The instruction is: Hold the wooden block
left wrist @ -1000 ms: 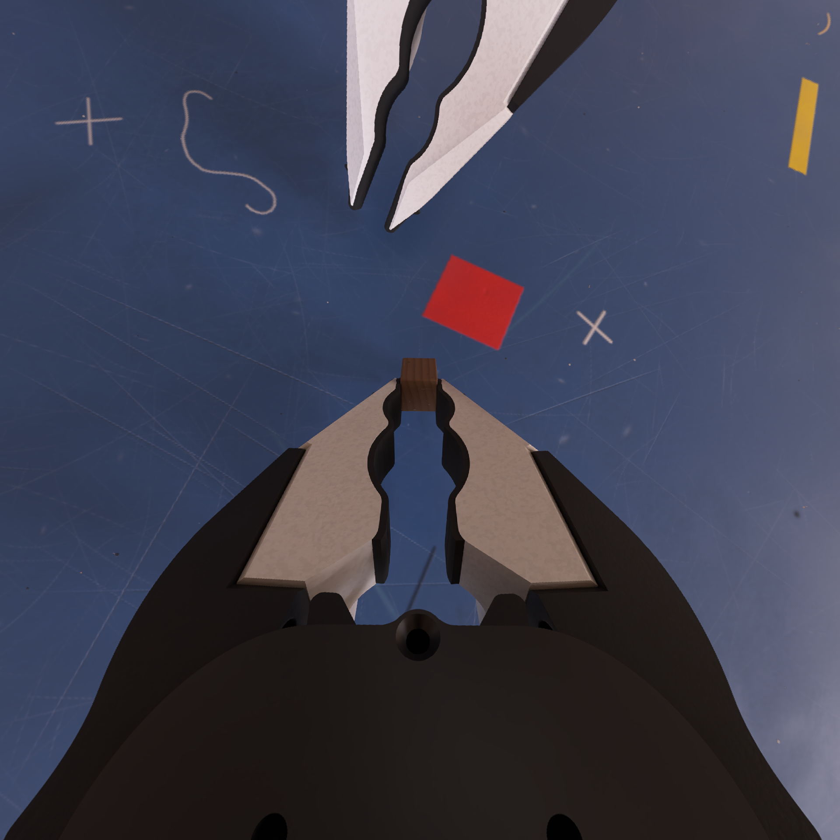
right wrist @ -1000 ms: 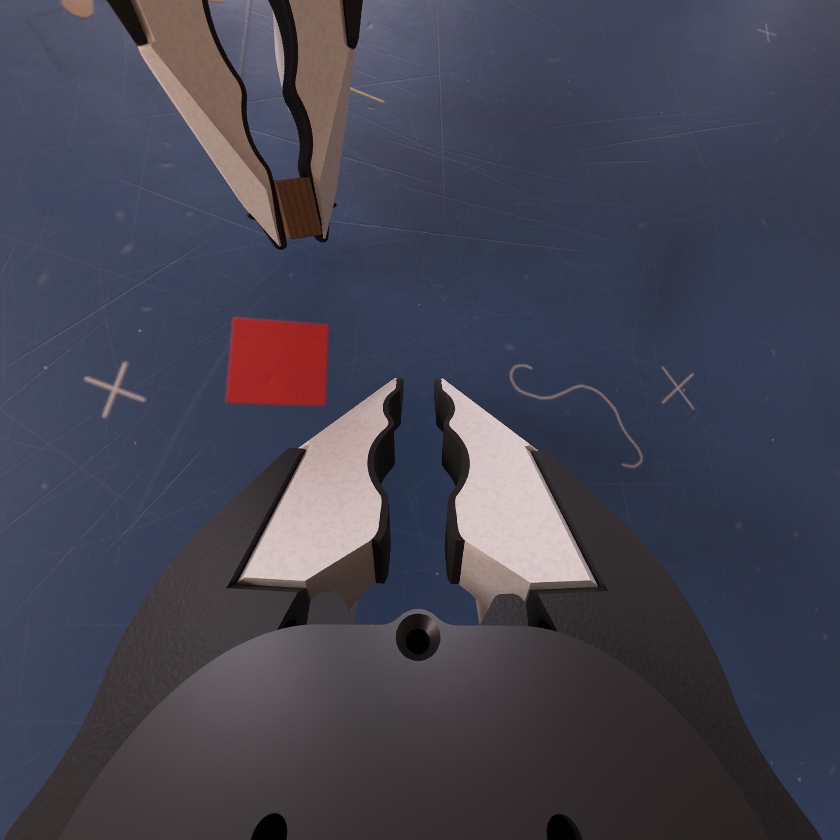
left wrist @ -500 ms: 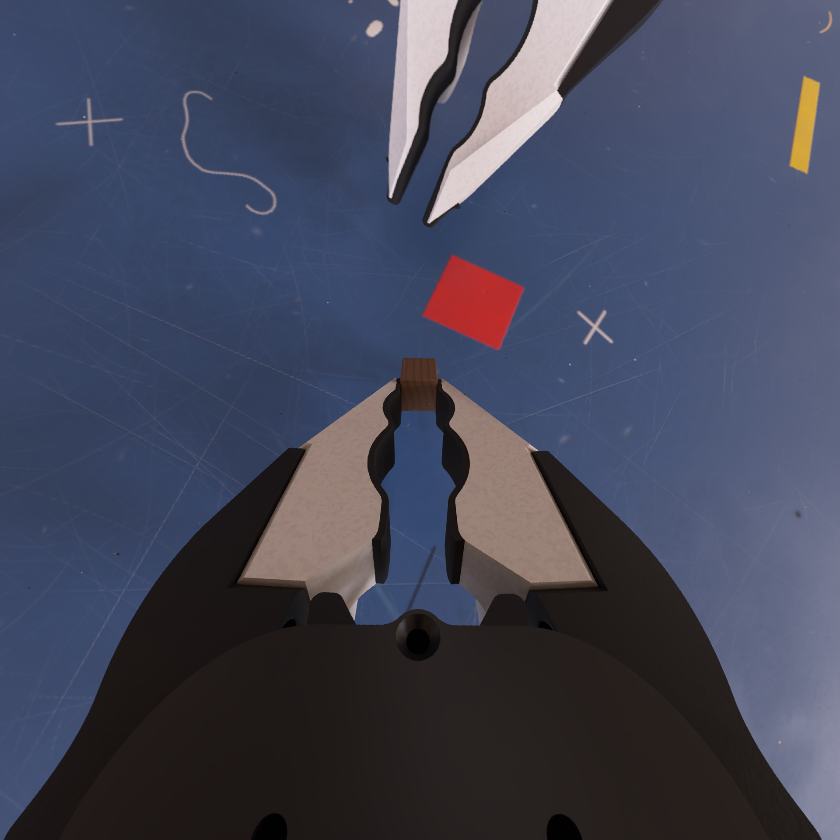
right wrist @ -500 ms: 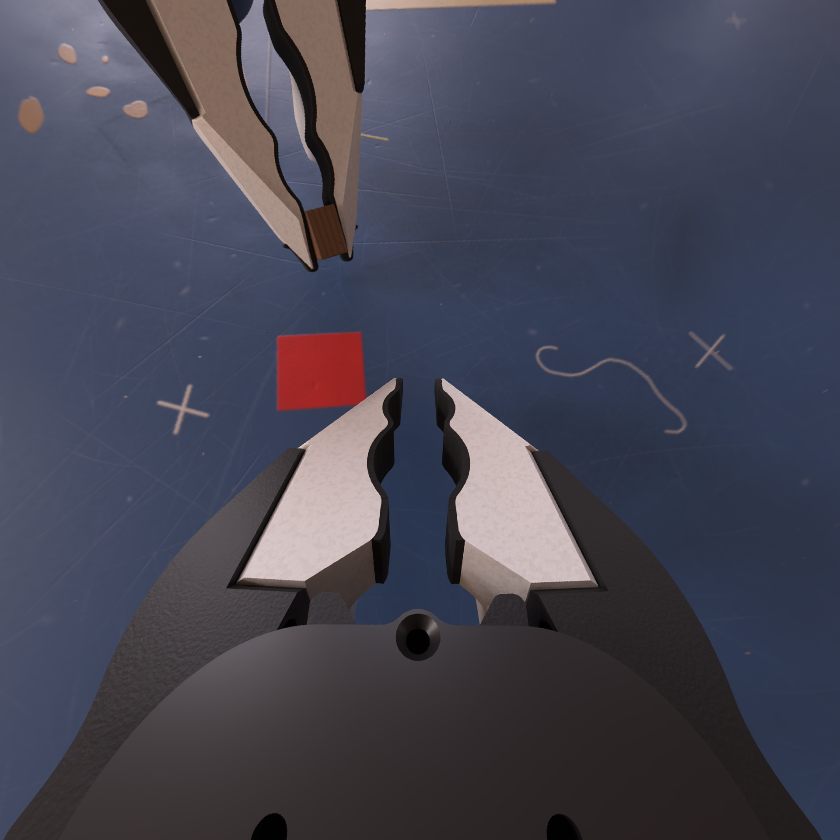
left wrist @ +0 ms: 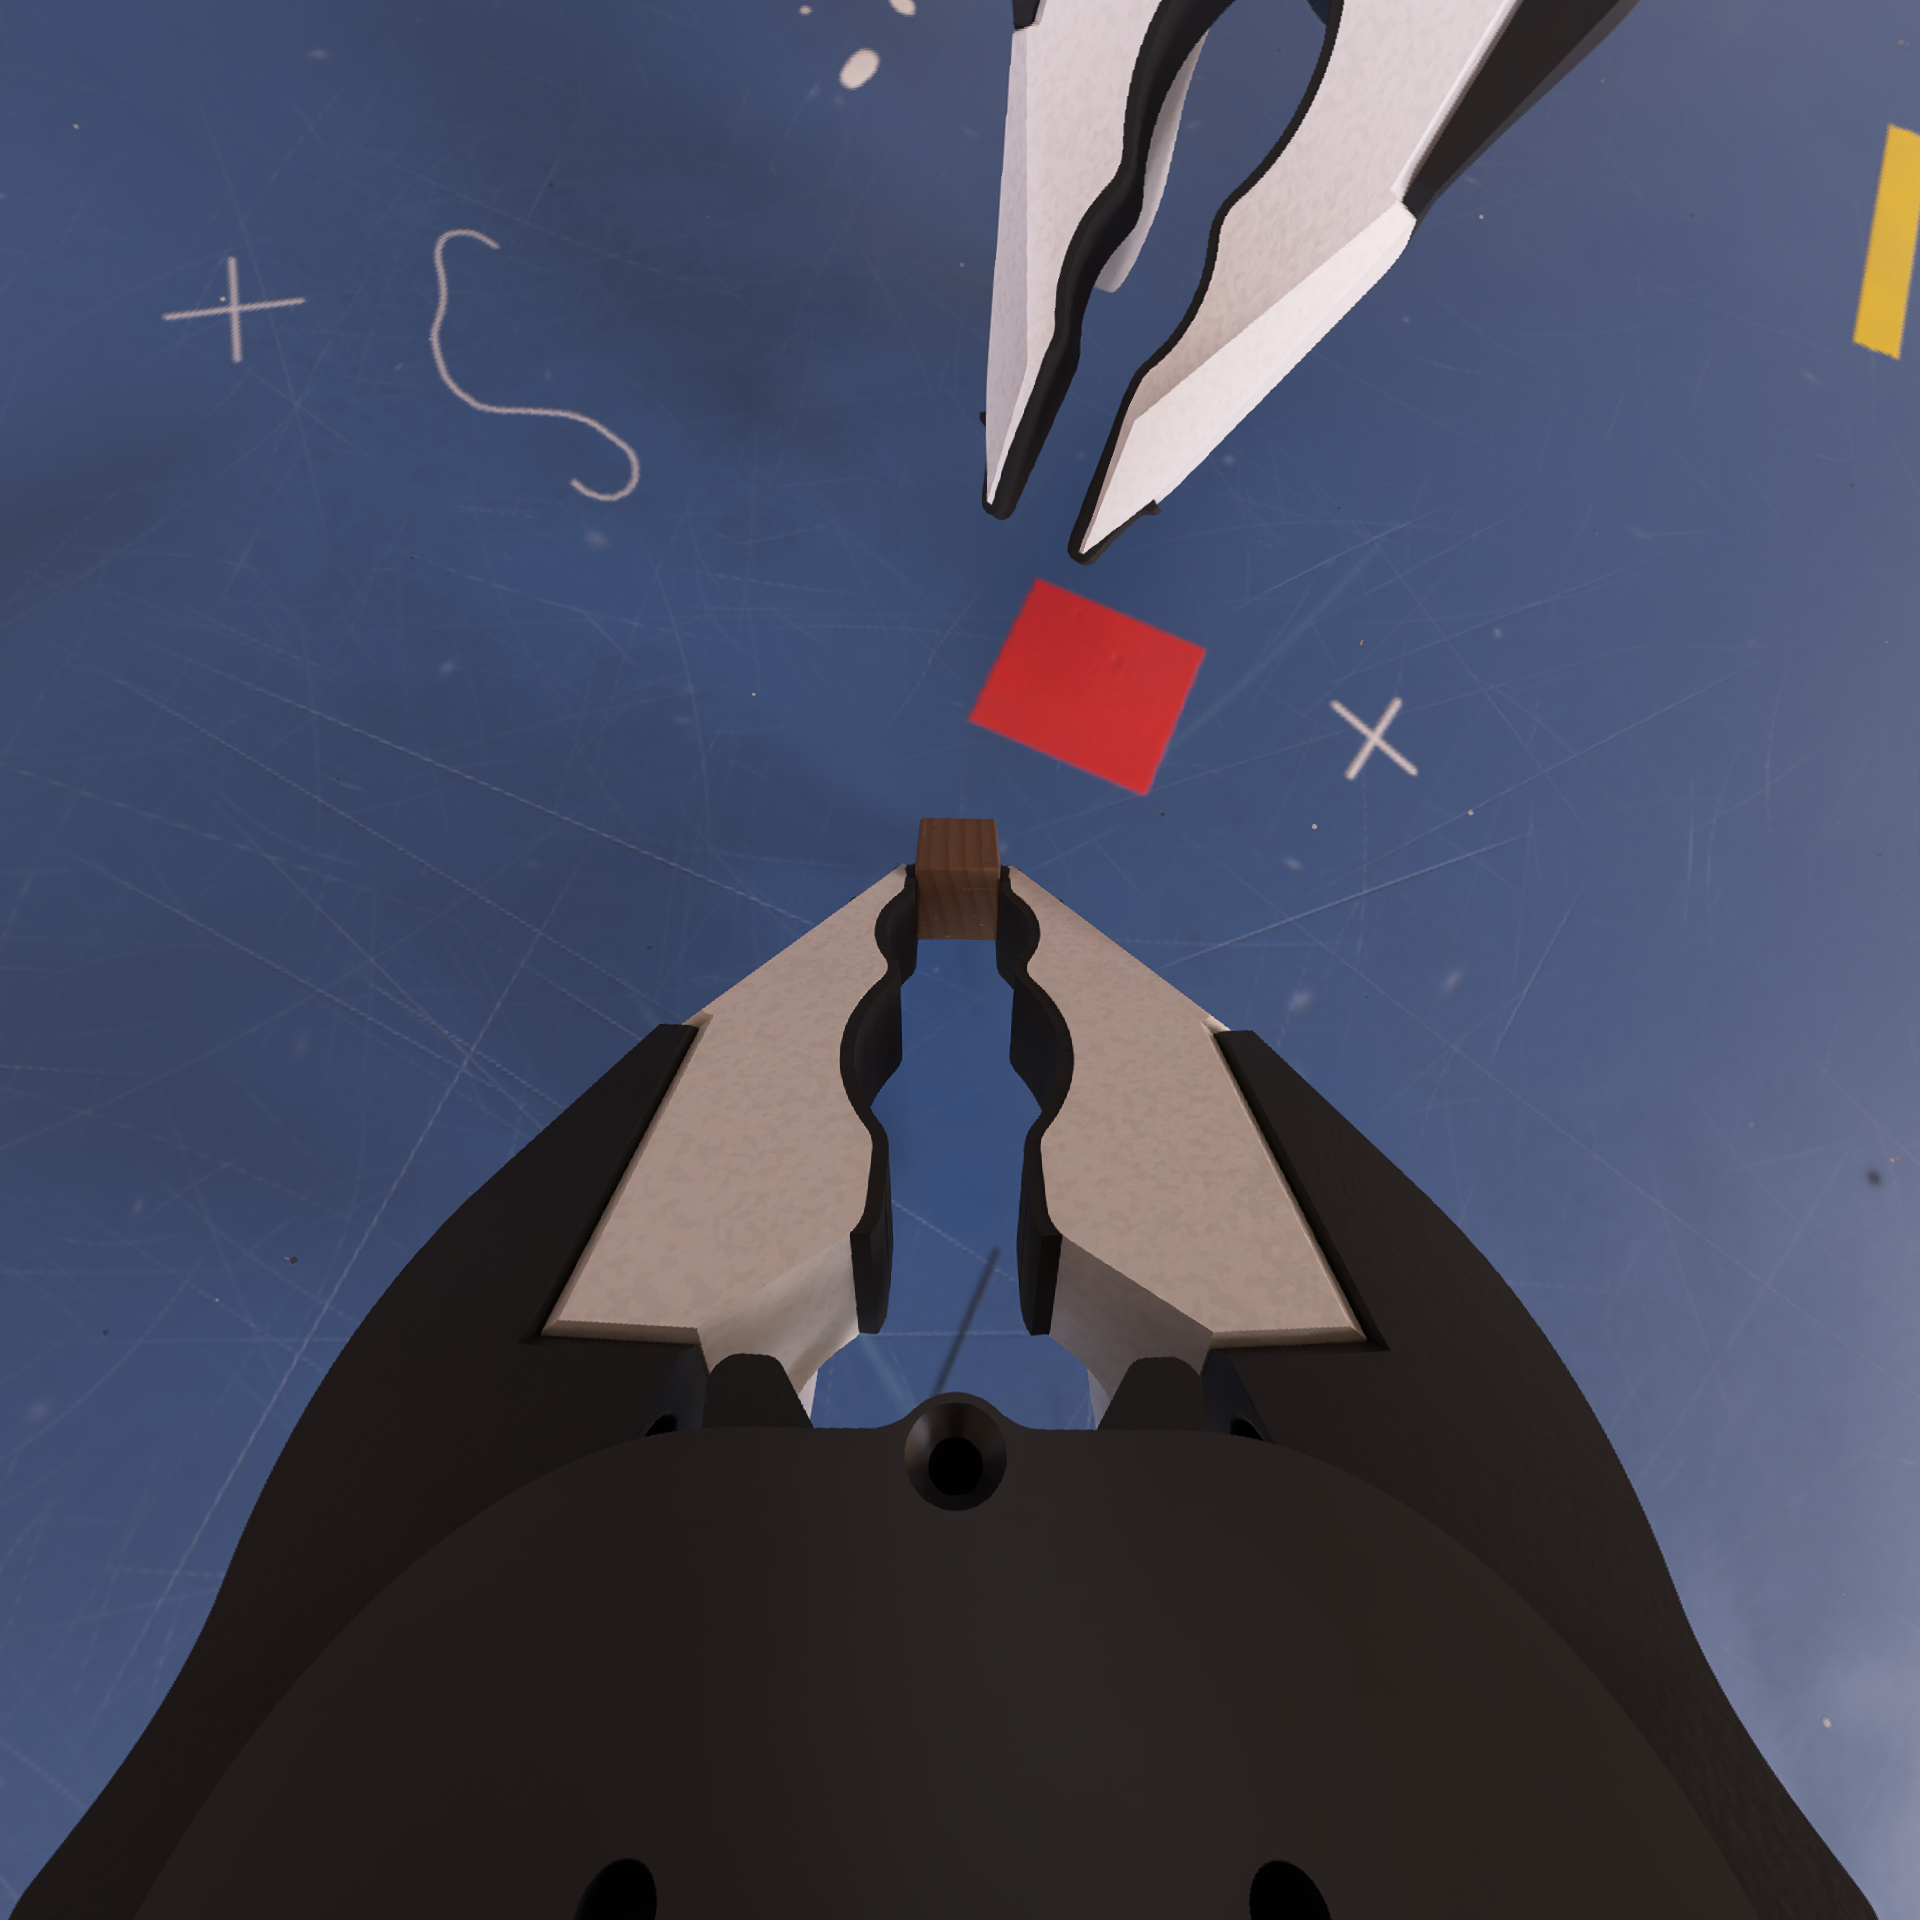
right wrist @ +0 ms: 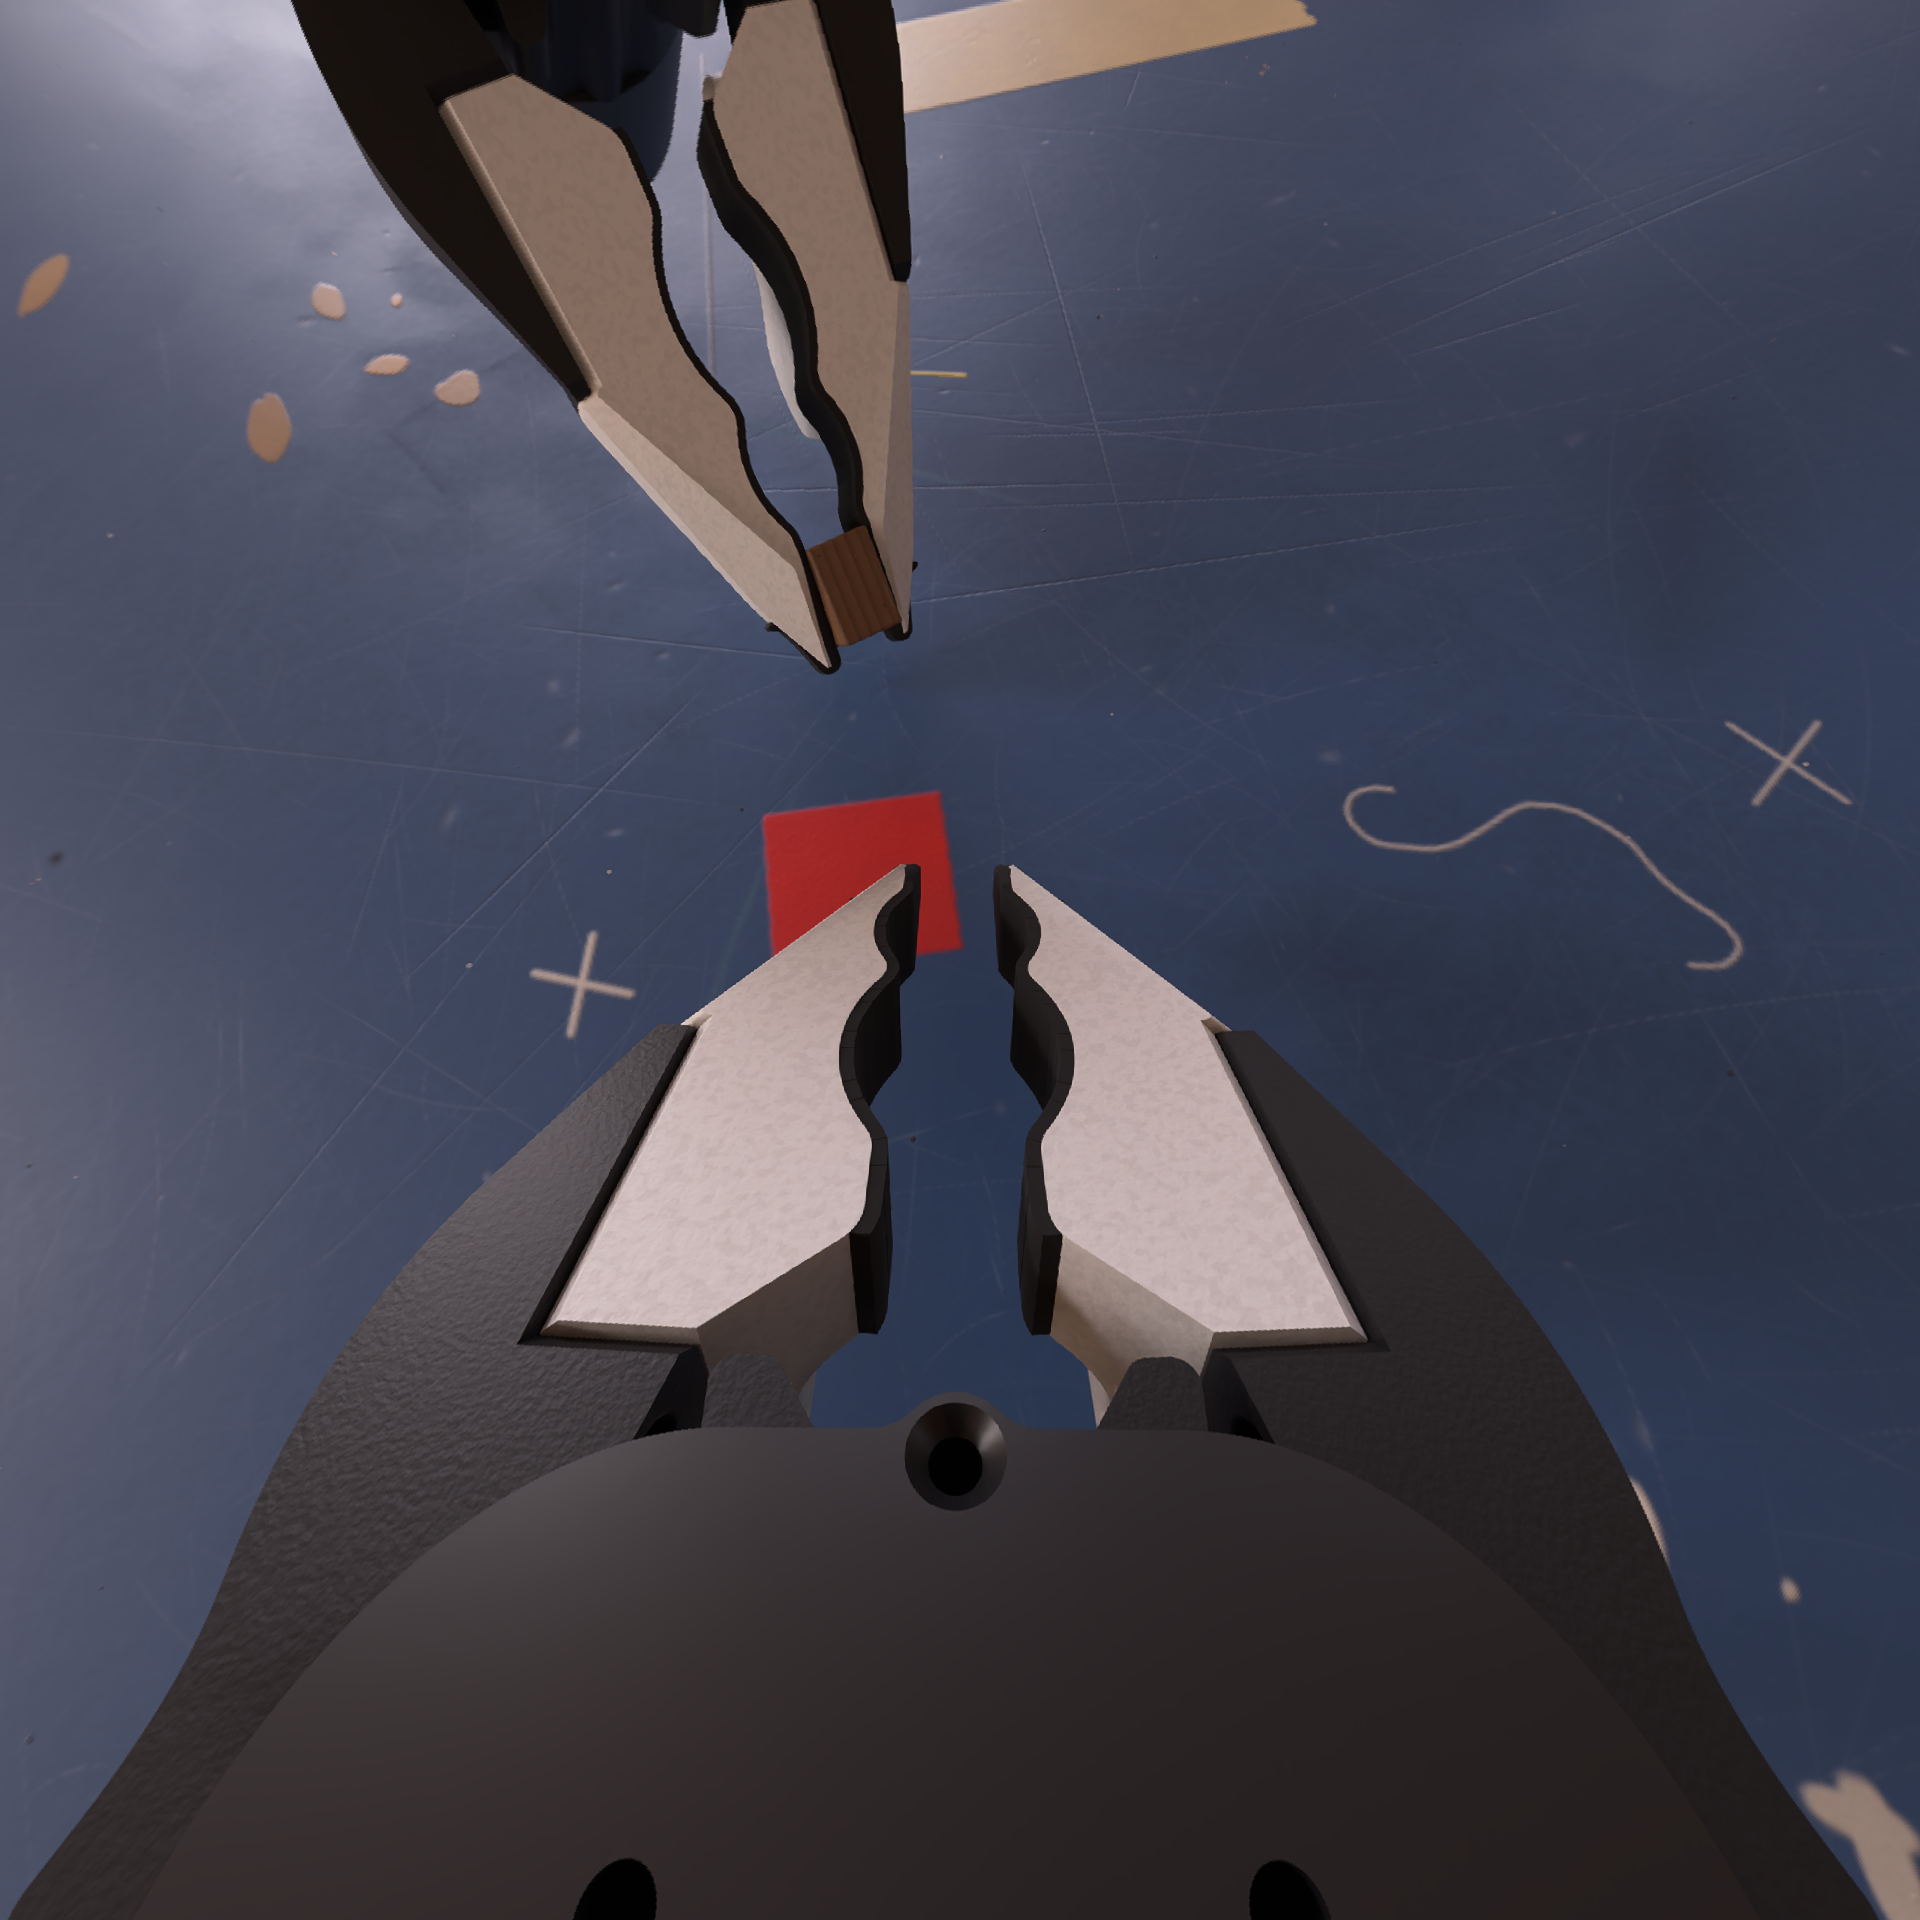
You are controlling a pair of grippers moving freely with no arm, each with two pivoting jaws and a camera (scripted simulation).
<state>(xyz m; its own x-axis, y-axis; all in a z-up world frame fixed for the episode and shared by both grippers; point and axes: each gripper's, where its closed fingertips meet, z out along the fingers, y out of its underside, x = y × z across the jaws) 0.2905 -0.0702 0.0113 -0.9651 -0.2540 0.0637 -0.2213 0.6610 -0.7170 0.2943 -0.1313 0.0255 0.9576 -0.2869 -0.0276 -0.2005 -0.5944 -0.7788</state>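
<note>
Left gripper (left wrist: pixel 957 871) has its fingers clamped on the wooden block (left wrist: pixel 957 883), pinched right at the fingertips, one finger on each side. Block is small, brown, grain visible, and pokes out a bit past the tips. It looks lifted off the tabletop (left wrist: pixel 312 935), though contact underneath can't be confirmed from the left wrist view.

In the right wrist view the same block (right wrist: pixel 852 587) sits between the left gripper's (right wrist: pixel 857 639) fingertips at the far side, above the red square (right wrist: pixel 831 852).

Right gripper (right wrist: pixel 956 873) holds nothing; its fingers are narrow, with a small gap showing blue tabletop (right wrist: pixel 1455 416) between them. Its left fingertip overlaps the near edge of the red square in the picture. In the left wrist view the right gripper (left wrist: pixel 1044 530) comes in from the far side, pointing down, tips just beyond the red square (left wrist: pixel 1086 686), same small gap.

Red square is flat on the tabletop between the two grippers, apart from the block.

Tabletop is dark blue, scratched. Marks on it: white cross (left wrist: pixel 1377 738) right of the red square, another cross (left wrist: pixel 234 307) far left, a white squiggle (left wrist: pixel 520 374) beside that, pale blotches (right wrist: pixel 270 426) on the left in the right wrist view. Yellow strip (left wrist: pixel 1891 249) at the far right edge. A tan strip (right wrist: pixel 1091 47) at the far top of the right wrist view.
</note>
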